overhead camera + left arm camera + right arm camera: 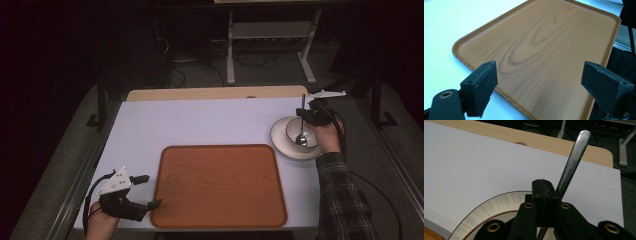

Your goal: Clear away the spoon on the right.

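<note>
While your right gripper (306, 116) pinched thin metal spoon (302, 131), bowl-end in white bowl (292, 131) on round plate (280, 145) near table's right edge, left gripper (148, 191) idled spread beside wooden tray's (218, 185) left edge. Likely next: lift spoon clear, upright.

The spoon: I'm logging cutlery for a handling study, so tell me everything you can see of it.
The spoon looks like plain polished metal, with a long flat handle widening to a rounded tip. It stands steeply, bowl down inside the white bowl on the ribbed plate, handle rising up and away from the person. The right gripper has its fingers shut on the handle partway up. In the right gripper view the handle leans right.
</note>
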Tool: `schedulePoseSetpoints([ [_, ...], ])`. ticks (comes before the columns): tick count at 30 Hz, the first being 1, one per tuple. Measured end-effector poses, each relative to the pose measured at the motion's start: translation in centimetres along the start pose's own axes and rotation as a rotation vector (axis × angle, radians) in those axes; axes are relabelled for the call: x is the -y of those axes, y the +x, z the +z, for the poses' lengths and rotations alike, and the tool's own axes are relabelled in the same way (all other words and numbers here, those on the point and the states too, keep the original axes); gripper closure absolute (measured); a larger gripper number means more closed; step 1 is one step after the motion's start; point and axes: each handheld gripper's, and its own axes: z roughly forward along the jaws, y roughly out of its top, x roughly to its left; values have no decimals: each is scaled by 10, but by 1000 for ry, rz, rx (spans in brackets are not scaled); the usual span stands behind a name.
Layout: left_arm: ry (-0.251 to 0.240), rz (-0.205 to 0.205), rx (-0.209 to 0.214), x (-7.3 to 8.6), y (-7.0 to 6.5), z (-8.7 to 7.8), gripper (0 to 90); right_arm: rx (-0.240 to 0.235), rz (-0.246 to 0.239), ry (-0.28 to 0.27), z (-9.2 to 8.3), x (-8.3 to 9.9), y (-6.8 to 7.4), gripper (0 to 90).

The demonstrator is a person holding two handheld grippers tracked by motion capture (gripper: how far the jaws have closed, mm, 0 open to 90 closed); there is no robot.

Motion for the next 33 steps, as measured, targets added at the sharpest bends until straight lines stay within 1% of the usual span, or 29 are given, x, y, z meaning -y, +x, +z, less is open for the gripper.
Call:
schedulePoseSetpoints([
  [8,0,0,0,0,0,0,130,15,0,3,-4,1,-3,896],
  [12,0,-1,0,0,0,0,130,32,-2,6,-7,3,-6,896],
  [19,0,1,0,0,0,0,130,49,-2,13,-11,7,-7,896],
  [33,-1,3,4,0,0,0,130,77,-7,29,-20,10,-7,896],
])
